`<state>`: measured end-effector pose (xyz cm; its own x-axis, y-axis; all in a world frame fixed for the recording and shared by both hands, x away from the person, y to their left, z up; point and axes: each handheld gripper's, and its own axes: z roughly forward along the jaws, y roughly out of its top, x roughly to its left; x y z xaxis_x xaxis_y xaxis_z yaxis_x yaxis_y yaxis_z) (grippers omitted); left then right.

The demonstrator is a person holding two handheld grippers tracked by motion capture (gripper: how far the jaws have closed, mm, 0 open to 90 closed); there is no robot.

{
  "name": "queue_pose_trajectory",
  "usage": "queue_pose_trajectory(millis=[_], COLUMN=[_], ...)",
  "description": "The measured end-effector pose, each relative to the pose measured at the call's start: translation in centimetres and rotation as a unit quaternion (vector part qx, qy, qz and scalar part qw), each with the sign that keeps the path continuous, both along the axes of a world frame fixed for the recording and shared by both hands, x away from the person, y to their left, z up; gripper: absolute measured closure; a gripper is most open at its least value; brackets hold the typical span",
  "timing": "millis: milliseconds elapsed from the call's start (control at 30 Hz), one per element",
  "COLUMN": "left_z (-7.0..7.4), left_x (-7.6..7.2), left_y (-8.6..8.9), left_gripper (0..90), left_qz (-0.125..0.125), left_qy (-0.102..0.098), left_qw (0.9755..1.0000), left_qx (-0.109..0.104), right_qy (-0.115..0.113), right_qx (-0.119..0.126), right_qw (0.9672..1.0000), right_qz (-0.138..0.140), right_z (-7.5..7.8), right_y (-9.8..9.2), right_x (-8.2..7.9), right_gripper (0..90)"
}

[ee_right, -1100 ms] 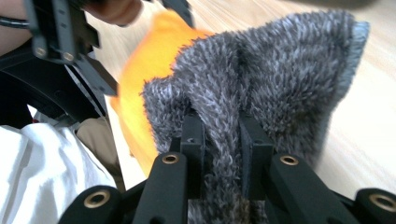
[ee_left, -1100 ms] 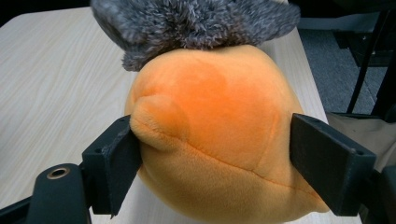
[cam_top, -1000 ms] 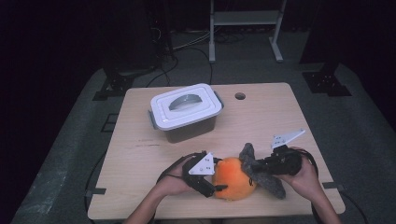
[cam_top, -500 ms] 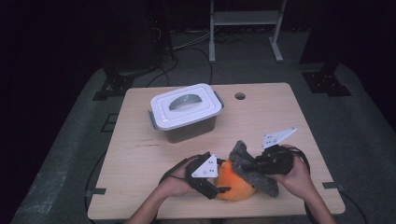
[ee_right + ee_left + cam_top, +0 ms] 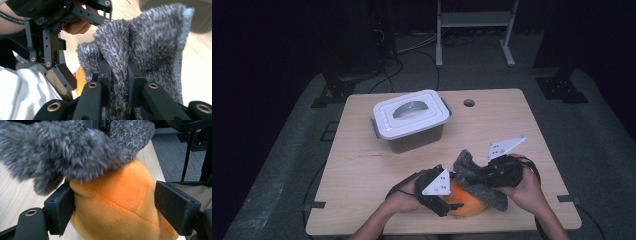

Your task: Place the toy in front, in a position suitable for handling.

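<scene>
An orange plush ball (image 5: 462,200) (image 5: 117,207) sits near the table's front edge. My left gripper (image 5: 443,195) (image 5: 112,207) is shut on it, one jaw pressing each side. A fluffy grey cloth (image 5: 477,175) (image 5: 70,152) (image 5: 150,42) drapes over the ball's top. My right gripper (image 5: 479,177) (image 5: 119,77) is shut on a fold of that cloth and holds it a little above the ball. In the right gripper view the left gripper (image 5: 62,72) shows at the left, with a sliver of orange beside it.
A grey storage box with a white handled lid (image 5: 411,119) stands at the back left of the wooden table (image 5: 512,125). A small round hole (image 5: 469,103) marks the table's far edge. Metal stands and cables lie on the dark floor behind.
The right gripper has moved left and up with the grey cloth, drawing it further over the orange ball. The left gripper and the ball stay put.
</scene>
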<state>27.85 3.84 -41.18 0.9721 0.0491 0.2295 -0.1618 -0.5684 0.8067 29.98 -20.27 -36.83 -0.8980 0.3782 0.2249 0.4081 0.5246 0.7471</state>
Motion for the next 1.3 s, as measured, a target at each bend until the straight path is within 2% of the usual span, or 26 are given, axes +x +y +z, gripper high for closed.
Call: queue_pose_trajectory(millis=[100, 300, 400, 467, 567, 667, 767, 900, 933, 1033, 1133, 1233, 1300], left_z=[0.0, -0.3, -0.4, -0.5, -0.5, -0.7, -1.0, -1.1, -1.0, -0.6, -0.3, -0.5, -0.6], left_x=[0.4, 1.4, 1.7, 1.8, 2.0, 2.4, 2.8, 3.0, 3.0, 3.1, 2.9, 2.8, 2.9], left_y=[0.3, 1.1, 1.2, 1.3, 1.5, 2.0, 2.4, 2.6, 2.7, 2.9, 3.1, 2.8, 2.8], left_gripper=[19.2, 20.3, 20.3, 20.3, 20.4, 20.3, 20.3, 20.1, 19.8, 19.6, 19.5, 22.2, 24.1], left_qz=[0.004, 0.02, 0.027, 0.03, 0.033, 0.041, 0.048, 0.053, 0.05, 0.041, 0.036, 0.045, 0.055], left_qy=[0.004, 0.028, 0.034, 0.037, 0.044, 0.053, 0.064, 0.072, 0.076, 0.067, 0.057, 0.042, 0.043], left_qw=[1.0, 0.9994, 0.9991, 0.9989, 0.9985, 0.9977, 0.9968, 0.9959, 0.9955, 0.9959, 0.9958, 0.9973, 0.997], left_qx=[0.002, -0.001, -0.003, -0.002, -0.004, -0.003, -0.006, -0.013, -0.026, -0.044, -0.062, -0.041, -0.033], right_qy=[0.011, 0.038, 0.043, 0.032, 0.008, -0.014, -0.011, 0.002, 0.003, 0.014, 0.012, 0.005, -0.004], right_qx=[0.005, -0.003, -0.012, -0.013, -0.011, -0.033, -0.041, -0.035, -0.036, -0.022, -0.015, -0.014, -0.016], right_qw=[0.9998, 0.9979, 0.9969, 0.9976, 0.9992, 0.9992, 0.999, 0.999, 0.9988, 0.9986, 0.9984, 0.9982, 0.9982], right_qz=[-0.016, -0.052, -0.065, -0.061, -0.038, -0.019, -0.013, -0.029, -0.033, -0.045, -0.054, -0.059, -0.058], right_z=[-0.7, -2.8, -3.2, -2.6, -1.3, -0.7, -1.0, -2.0, -2.2, -2.9, -3.1, -3.1, -2.6], right_y=[-1.2, -3.8, -4.4, -4.0, -2.6, -1.1, -0.8, -2.0, -2.2, -3.1, -3.3, -3.2, -3.0], right_x=[0.5, 1.3, 1.4, 1.0, 0.1, -0.7, -0.8, -0.2, -0.1, 0.4, 0.7, 0.9, 0.6], right_gripper=[75.8, 75.5, 75.6, 75.6, 75.5, 75.4, 75.4, 75.5, 75.4, 75.4, 75.2, 75.2, 75.2])
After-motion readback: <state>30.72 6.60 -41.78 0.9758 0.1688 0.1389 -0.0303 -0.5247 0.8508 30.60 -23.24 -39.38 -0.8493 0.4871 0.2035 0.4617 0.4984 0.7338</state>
